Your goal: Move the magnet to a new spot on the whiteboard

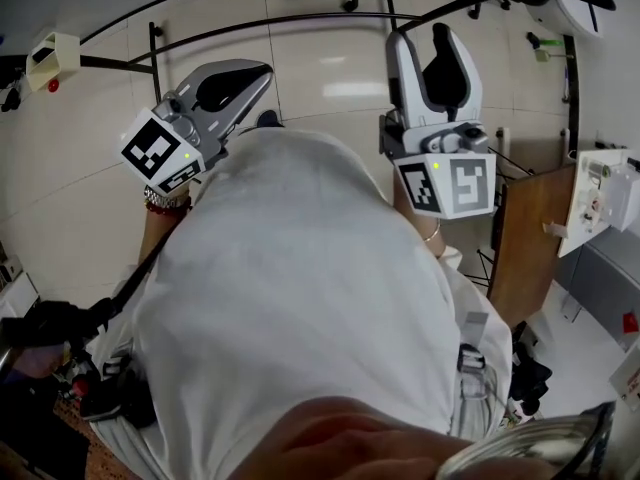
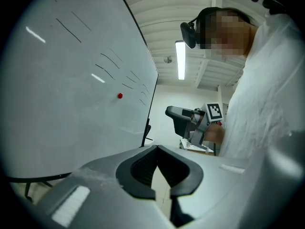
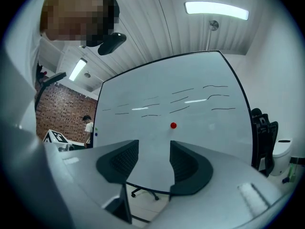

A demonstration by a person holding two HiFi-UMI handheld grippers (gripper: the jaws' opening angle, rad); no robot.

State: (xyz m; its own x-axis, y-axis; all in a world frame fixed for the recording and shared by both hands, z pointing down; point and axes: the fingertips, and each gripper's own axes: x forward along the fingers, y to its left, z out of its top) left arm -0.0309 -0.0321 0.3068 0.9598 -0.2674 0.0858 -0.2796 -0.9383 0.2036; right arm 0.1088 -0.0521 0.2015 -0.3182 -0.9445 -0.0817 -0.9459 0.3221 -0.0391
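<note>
A small red magnet [image 3: 173, 125] sticks to the whiteboard [image 3: 190, 104] below several black pen strokes. It sits well ahead of my right gripper [image 3: 154, 145], just right of the gap between the open, empty jaws. In the left gripper view the whiteboard [image 2: 62, 104] fills the left side at a slant, with the magnet [image 2: 119, 96] far off. My left gripper [image 2: 157, 147] is shut with nothing in it. The head view looks down on a white shirt, with the left gripper [image 1: 262, 70] and right gripper [image 1: 425, 43] raised in front of it.
A black office chair [image 3: 262, 128] stands past the whiteboard's right edge. A person [image 3: 88, 125] stands far off by a brick wall [image 3: 62, 113]. On the tiled floor lie black cables [image 1: 300, 18], and a brown panel [image 1: 530, 238] stands at the right.
</note>
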